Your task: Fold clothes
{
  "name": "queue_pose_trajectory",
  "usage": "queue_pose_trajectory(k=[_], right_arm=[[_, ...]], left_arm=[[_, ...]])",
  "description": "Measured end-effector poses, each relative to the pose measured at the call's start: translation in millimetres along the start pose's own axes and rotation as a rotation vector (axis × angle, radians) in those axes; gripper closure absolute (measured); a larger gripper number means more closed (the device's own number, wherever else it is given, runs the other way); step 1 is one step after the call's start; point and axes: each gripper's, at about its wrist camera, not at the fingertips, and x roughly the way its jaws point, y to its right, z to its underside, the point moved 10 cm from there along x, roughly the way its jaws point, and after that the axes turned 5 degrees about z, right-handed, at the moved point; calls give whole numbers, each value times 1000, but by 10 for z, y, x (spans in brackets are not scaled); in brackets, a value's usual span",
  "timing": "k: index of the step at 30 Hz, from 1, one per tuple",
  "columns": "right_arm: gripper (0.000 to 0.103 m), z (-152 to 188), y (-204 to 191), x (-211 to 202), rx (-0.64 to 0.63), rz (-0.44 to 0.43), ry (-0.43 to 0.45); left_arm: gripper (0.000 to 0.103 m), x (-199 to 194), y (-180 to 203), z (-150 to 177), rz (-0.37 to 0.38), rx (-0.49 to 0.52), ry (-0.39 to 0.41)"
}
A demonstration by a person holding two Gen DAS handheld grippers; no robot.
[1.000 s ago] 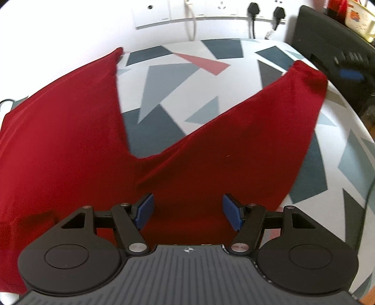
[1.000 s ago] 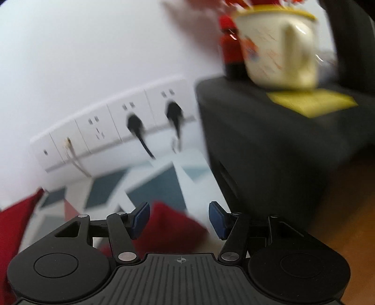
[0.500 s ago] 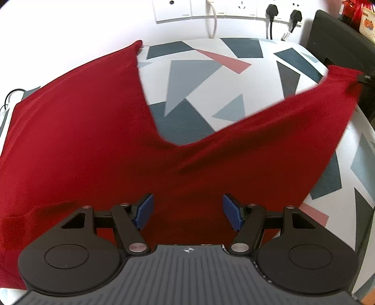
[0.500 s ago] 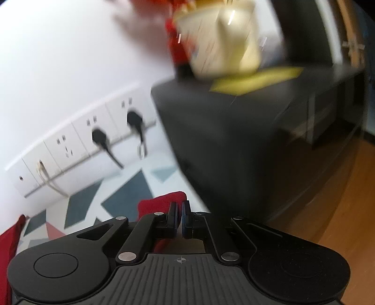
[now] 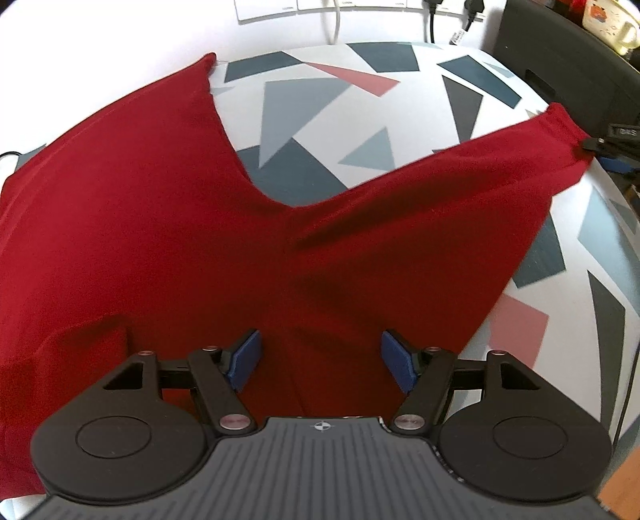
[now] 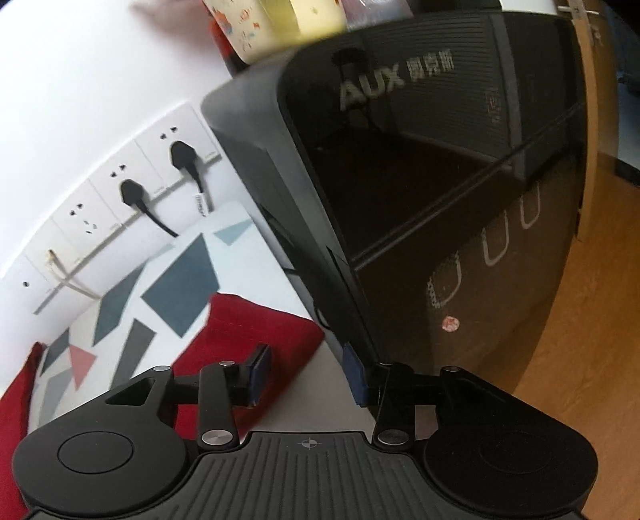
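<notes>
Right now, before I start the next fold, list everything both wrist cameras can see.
garment: one, red, spread on the table, two legs fanning toward the wall.
table: one, white with grey, dark blue and pink shapes, under the garment.
sockets: a white row on the wall behind the table.
plugs: two, black, in the sockets.
white cable: one, hanging from a socket.
appliance: one, black, marked AUX, right of the table.
mug: one, cream with coloured print, on top of the appliance.
floor: wood, brown, right of the appliance.
left gripper: black with blue pads, open, above the garment's near part.
right gripper: black with blue pads, open, at the right leg's end.
</notes>
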Motion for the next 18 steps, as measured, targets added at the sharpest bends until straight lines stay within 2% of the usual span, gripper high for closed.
queue_pose_trajectory(k=[3,5,10,15,18], right_arm=[[64,12,16,102,31,1,2],[70,-12,15,159,46,7,9],[99,-117,-99,67,-22,115,43],[99,-290,-298,-182,-12,39,89],[99,-363,-391,-276,52,-42,84]], left_arm=[[30,-3,1,41,20,6,-8],[30,-10,11,67,35,19,-14],[30,-39,47,134,63,65,-29],[30,-54,59,175,77,81,-29],[30,-57,66,179,80,79,-24]])
